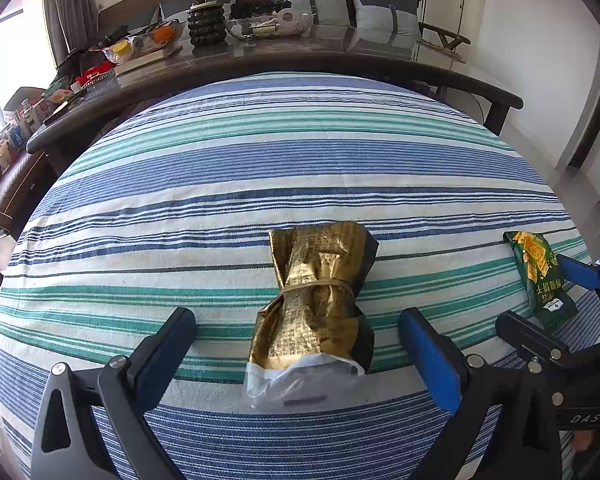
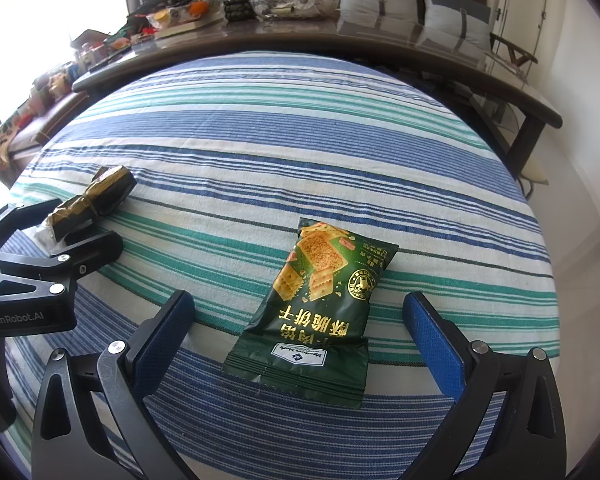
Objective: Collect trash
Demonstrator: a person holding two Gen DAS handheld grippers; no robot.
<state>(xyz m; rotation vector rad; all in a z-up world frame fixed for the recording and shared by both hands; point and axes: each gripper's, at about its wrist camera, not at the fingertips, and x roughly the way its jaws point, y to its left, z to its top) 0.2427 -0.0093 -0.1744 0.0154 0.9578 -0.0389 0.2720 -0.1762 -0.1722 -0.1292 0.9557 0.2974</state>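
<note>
Striped tablecloth (image 1: 300,160) bearing two wrappers. Left gripper (image 1: 298,326) gapes around the gold packet (image 1: 320,300); right gripper (image 2: 298,312) gapes around the green biscuit packet (image 2: 320,292). Both look light, crinkly, slippery; pinch mid-body.

The striped cloth (image 1: 300,168) is a coarse matt weave. The gold bag (image 1: 320,300) is crinkled, shiny foil, bound by a rubber band (image 1: 320,285), with clear plastic film (image 1: 292,380) at its near end. The green packet (image 2: 320,296) is glossy printed plastic. Both grippers, left (image 1: 298,322) and right (image 2: 298,306), are matt black plastic with metal rivets and textured blue pads (image 2: 436,344). The far worktop (image 1: 340,52) is polished and reflective.
</note>
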